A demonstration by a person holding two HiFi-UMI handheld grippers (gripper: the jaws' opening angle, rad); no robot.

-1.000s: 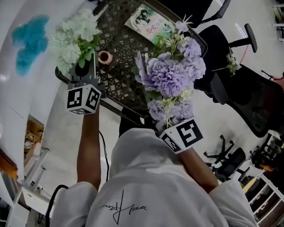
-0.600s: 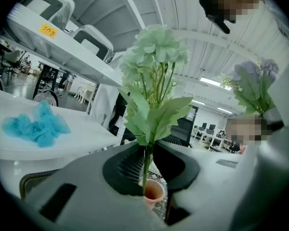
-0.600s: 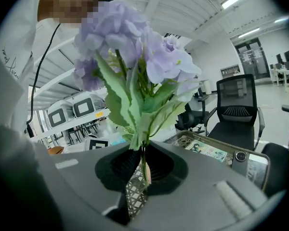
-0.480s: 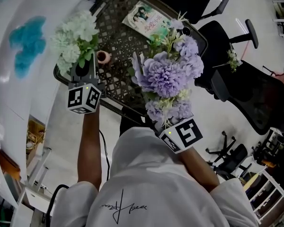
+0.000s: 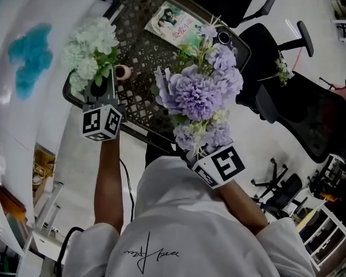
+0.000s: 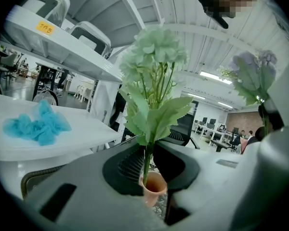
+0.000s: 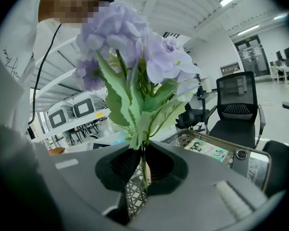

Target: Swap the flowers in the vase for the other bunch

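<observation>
Table (image 5: pixel 144 51) before outstretched left gripper (image 5: pixel 100 89), right gripper (image 5: pixel 199 152)

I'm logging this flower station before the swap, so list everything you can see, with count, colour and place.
mesh table: one, dark, centre
vase: one, pink, table's left part
pale green bunch: one, stem at the vase's mouth
purple bunch: one, lilac, above table's near edge
book: one, greenish cover, table's far side
fluffy thing: one, blue, far left
office chairs: at least two, black, right
left gripper: grey, shut on pale green bunch
right gripper: grey, shut on purple bunch
</observation>
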